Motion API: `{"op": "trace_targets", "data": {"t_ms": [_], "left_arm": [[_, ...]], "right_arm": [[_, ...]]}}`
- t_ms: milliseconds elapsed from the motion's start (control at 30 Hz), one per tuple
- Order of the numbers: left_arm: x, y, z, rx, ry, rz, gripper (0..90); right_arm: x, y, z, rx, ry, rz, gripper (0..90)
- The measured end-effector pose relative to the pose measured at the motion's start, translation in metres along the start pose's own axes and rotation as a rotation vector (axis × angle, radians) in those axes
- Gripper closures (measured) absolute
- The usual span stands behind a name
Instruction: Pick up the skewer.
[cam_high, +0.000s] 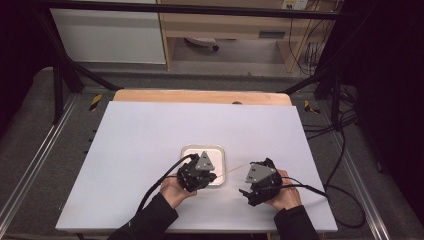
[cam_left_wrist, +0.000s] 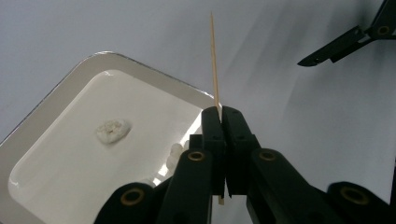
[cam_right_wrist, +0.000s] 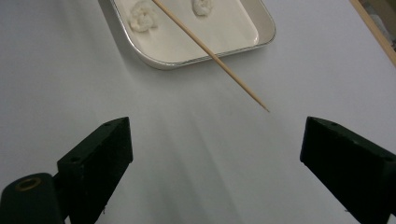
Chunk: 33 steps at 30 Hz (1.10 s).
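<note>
1. Here, at the left of the high view, the counter (cam_high: 130, 150) is covered by a pale sheet, and a dark sleeve and hand come up from the bottom edge carrying the left tool (cam_high: 196, 176).
2. The left tool (cam_left_wrist: 222, 112) is clenched on a thin wooden skewer (cam_left_wrist: 214, 65): in the left gripper view its two black jaws are pressed together with the stick pinched between them, most of it pointing away from the tool and a short end showing below the pads.
3. Beside and partly under that tool sits a white tray (cam_high: 186, 150), a shallow dish with rounded corners, lying flat on the counter.
4. In the left gripper view the tray (cam_left_wrist: 56, 98) holds a small pale lump of food (cam_left_wrist: 113, 130); the right gripper view shows two such lumps in the tray (cam_right_wrist: 187, 60).
5. The skewer (cam_right_wrist: 210, 53) slants across the tray's near corner, its pointed tip out over the bare counter, clear of the food.
6. Farther right, the right tool (cam_high: 248, 192) rests low over the counter in the other hand, released: its jaws (cam_right_wrist: 212, 163) stand wide apart with nothing between them, the skewer tip just ahead of the gap.
</note>
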<state>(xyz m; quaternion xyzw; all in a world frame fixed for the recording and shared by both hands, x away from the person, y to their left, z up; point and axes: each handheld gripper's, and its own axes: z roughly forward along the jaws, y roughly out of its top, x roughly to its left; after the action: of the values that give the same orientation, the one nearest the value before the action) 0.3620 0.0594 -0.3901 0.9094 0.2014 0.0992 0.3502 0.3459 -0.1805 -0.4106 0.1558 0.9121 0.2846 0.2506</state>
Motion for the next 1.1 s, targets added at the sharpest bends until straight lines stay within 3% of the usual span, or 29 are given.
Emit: {"op": "trace_targets", "data": {"t_ms": [333, 533, 767, 1100], "left_arm": [[-0.012, 0.009, 0.010, 0.023, -0.031, 0.046, 88.5], [-0.020, 0.015, 0.016, 0.032, -0.050, 0.071, 88.5], [-0.025, 0.018, 0.020, 0.034, -0.068, 0.080, 88.5], [-0.030, 0.021, 0.024, 0.037, -0.097, 0.092, 88.5]], "right_arm": [[0.006, -0.001, -0.001, 0.012, -0.015, -0.114, 25.8], [0.009, -0.003, 0.000, 0.008, 0.001, -0.186, 37.4], [0.014, -0.006, 0.001, -0.007, -0.010, -0.294, 51.3], [0.016, -0.009, 0.003, -0.014, -0.002, -0.396, 66.7]]}}
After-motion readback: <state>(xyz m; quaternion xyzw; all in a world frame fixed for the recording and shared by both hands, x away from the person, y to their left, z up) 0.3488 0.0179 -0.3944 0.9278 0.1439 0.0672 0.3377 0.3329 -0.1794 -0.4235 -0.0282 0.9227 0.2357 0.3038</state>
